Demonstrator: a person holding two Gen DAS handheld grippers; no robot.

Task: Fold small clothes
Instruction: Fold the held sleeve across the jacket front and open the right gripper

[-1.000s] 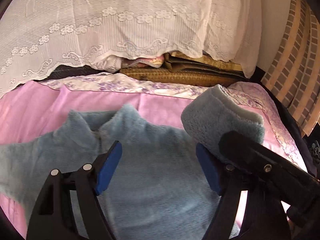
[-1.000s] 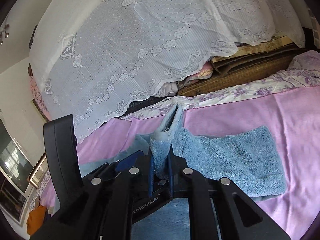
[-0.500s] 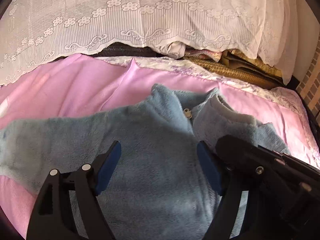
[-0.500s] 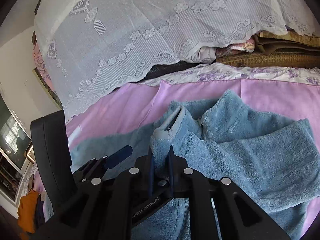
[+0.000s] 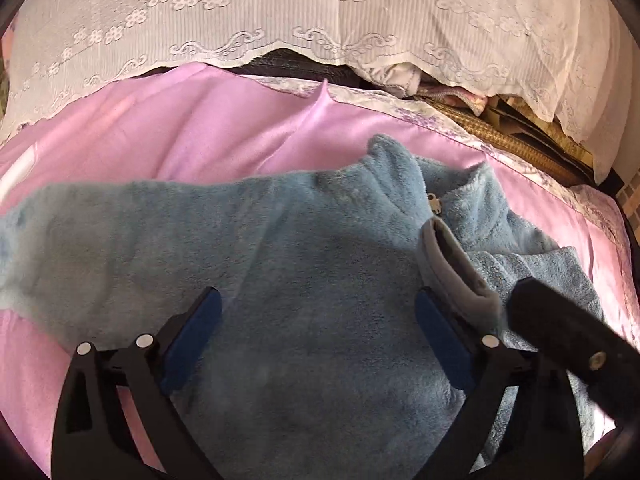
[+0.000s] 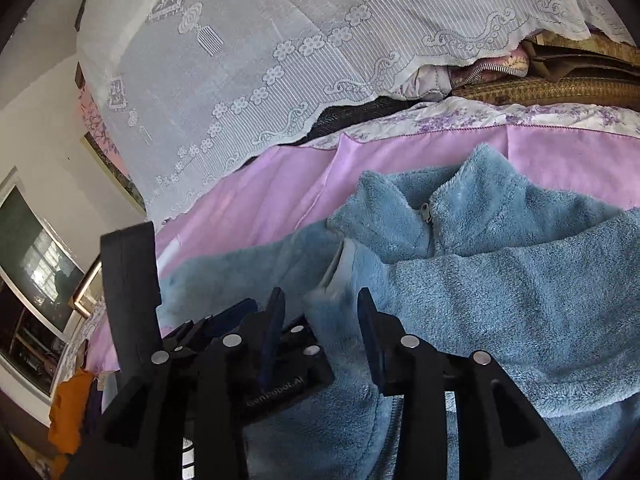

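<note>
A small blue fleece jacket [image 5: 304, 264] lies face up on the pink sheet [image 5: 192, 136], zipper at the collar [image 6: 428, 216]. Its right sleeve [image 6: 520, 304] is folded across the chest, and the pale cuff [image 5: 456, 264] rests on the body. My left gripper [image 5: 316, 332] is open and empty, low over the chest. My right gripper [image 6: 320, 332] is open with its jaws on either side of the cuff [image 6: 336, 280], no longer pinching it. The left sleeve [image 5: 80, 240] lies spread out to the left.
A white lace cover [image 5: 320, 12] drapes over stacked bedding [image 6: 540, 80] behind the sheet. A floral border [image 6: 480, 120] runs along the sheet's far edge. A brick wall [image 5: 630, 200] stands at the far right.
My right gripper carried the sleeve cuff leftward over the jacket's chest, then opened and let it go. My left gripper stayed open and shifted left over the body.
</note>
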